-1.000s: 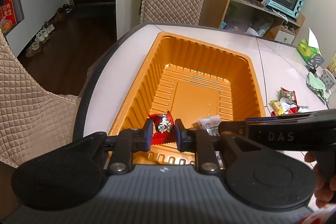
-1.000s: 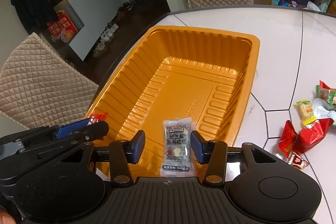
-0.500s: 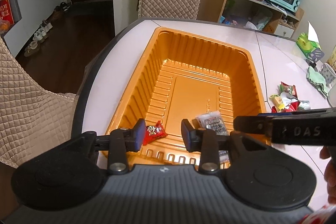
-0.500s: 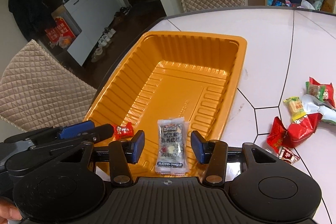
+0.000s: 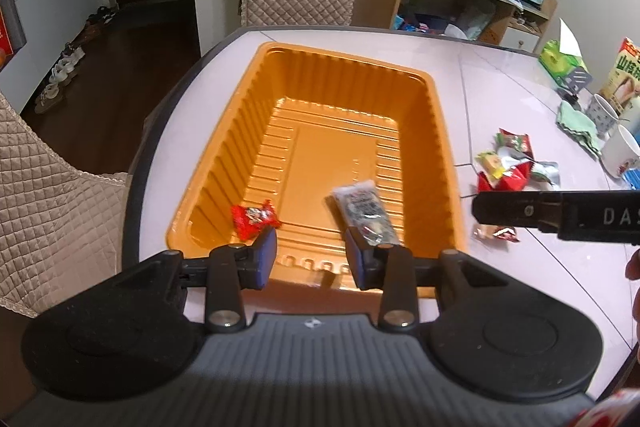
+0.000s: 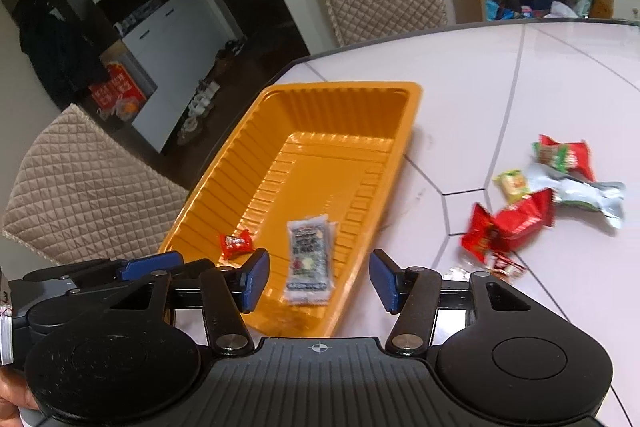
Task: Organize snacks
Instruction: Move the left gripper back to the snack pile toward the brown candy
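Both packets now lie loose on the floor of the orange tray [image 5: 444, 131]; a second ago the left gripper [image 5: 311, 259] pinched the red candy wrapper [image 5: 254, 219], and now its fingers are spread wide with nothing between them; the candy rests near the tray's near-left corner. The right gripper [image 6: 320, 281] is likewise spread and empty; the clear nut packet [image 6: 309, 259] lies flat by the near-right wall, where it lay half a second ago. Both views show the tray smaller than before (grippers apparently pulling back). Judgement: two deposits done; the remaining pile of snacks [image 6: 536, 203] sits on the white table [image 6: 560, 87], right of the tray, well apart from it; next step is probably a reach there.
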{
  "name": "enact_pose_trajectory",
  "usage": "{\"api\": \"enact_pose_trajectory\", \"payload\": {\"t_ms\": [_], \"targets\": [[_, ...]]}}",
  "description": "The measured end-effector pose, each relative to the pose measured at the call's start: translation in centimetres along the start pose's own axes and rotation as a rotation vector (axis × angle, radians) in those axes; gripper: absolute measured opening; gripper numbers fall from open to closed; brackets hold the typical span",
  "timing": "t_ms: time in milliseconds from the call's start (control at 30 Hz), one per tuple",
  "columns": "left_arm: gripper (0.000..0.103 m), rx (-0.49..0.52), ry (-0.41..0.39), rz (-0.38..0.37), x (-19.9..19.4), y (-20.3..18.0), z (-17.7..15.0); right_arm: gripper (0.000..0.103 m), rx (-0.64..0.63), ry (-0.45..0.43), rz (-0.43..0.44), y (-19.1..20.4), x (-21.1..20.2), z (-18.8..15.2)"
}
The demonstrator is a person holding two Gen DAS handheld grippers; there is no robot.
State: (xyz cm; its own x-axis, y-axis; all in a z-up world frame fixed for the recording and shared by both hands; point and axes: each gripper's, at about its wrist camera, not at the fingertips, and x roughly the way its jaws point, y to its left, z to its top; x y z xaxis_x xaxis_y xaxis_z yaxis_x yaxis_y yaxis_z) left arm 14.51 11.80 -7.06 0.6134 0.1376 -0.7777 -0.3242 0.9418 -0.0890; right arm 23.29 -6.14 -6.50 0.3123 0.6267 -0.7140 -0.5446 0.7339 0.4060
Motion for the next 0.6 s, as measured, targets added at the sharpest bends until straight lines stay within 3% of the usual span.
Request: {"api": "enact_pose_trajectory", "payload": {"t_ms": [600], "targets": [[0.034, 0.077, -0.020, -0.069, -3.5, -8.2, -3.4, 0.058, 0.093, -0.044, -0.071, -6.3, -7.7, -5.3]]}}
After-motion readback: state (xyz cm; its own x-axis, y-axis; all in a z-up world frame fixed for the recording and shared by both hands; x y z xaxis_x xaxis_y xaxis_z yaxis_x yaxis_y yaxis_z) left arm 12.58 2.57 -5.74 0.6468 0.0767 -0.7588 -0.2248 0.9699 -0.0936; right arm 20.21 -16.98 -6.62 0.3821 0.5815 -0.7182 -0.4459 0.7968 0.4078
